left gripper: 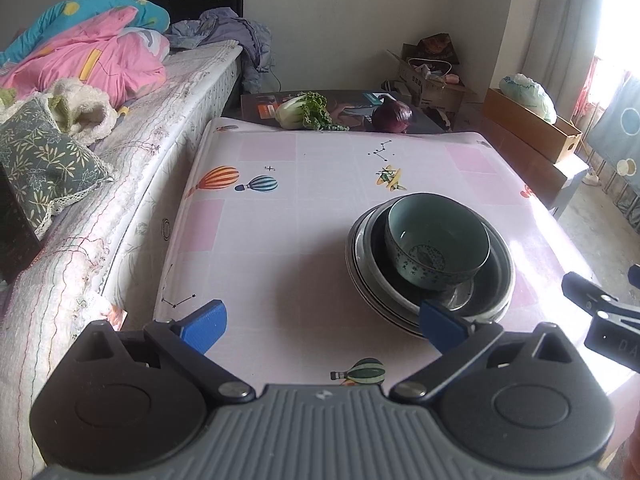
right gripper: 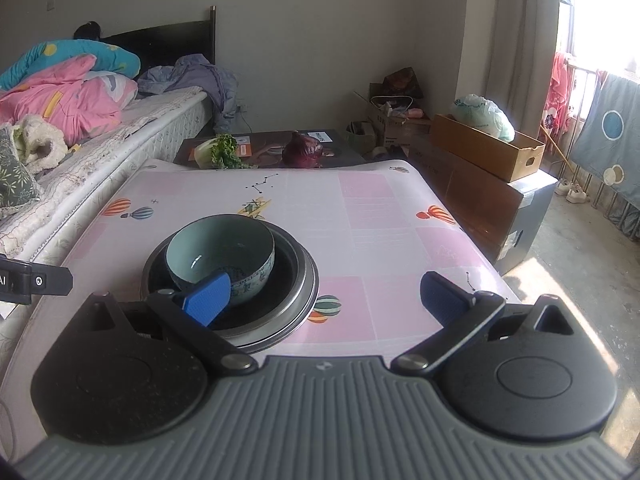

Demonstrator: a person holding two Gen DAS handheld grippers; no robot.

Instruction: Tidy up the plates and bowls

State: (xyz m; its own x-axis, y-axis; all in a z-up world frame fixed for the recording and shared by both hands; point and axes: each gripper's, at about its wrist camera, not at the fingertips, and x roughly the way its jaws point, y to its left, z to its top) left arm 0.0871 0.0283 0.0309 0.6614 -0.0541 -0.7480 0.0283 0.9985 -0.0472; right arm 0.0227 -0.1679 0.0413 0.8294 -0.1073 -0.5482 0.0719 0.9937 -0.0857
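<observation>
since the bowl (left gripper: pixel 437 240) sits nested atop the stacked plates (left gripper: pixel 496 280) on the table (left gripper: pixel 304 216), consolidation appears complete, so left gripper (left gripper: pixel 324 322) and right gripper (right gripper: pixel 326 298) hover wide apart, holding nothing.

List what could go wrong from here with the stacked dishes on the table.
1. The bowl sits off-centre in the stack of plates, so a knock could tip it.
2. The stack is towards the table edge nearest the open right gripper; a push might slide it on the cloth.
3. The open left gripper has one finger right by the rim.
</observation>
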